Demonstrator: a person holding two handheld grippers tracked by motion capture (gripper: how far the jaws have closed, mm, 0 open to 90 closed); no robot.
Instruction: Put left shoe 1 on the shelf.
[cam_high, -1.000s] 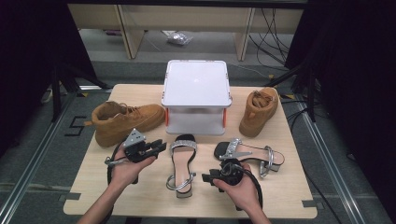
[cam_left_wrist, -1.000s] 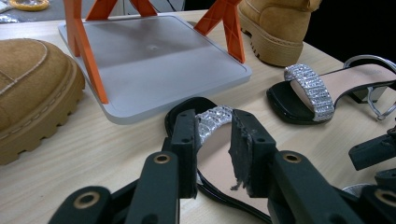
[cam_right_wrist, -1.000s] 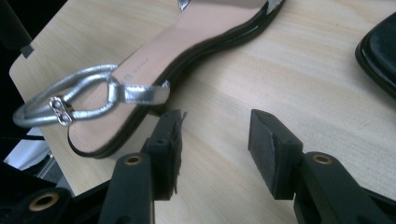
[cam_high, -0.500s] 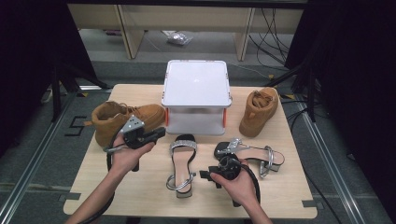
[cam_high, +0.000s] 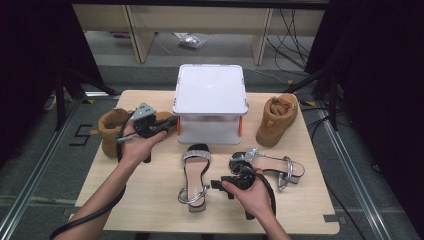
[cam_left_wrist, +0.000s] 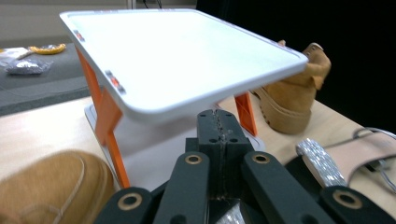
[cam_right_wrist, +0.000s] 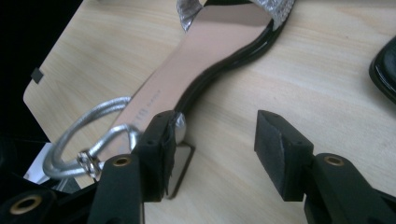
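My left gripper (cam_high: 171, 123) is lifted above the table, between the left tan boot (cam_high: 107, 134) and the white stand (cam_high: 210, 90). Its jaws have just been closing and now meet, shut on nothing (cam_left_wrist: 217, 135). My right gripper (cam_high: 219, 185) rests low near the heel of the middle silver-strapped sandal (cam_high: 193, 172). Its jaws have just been opening and stand open (cam_right_wrist: 215, 154). The sandal's heel (cam_right_wrist: 180, 128) lies against the outer side of the left fingertip, and bare wood shows between the pads.
The white two-level stand with orange legs (cam_left_wrist: 107, 112) occupies the table's back middle. A second tan boot (cam_high: 277, 120) stands at the right back, and a second sandal (cam_high: 272, 166) lies front right. Bare wood (cam_high: 145, 200) shows at the table's front left.
My left gripper rose off the table and moved back toward the left boot and the stand, and its jaws closed. The right hand stayed almost in place.
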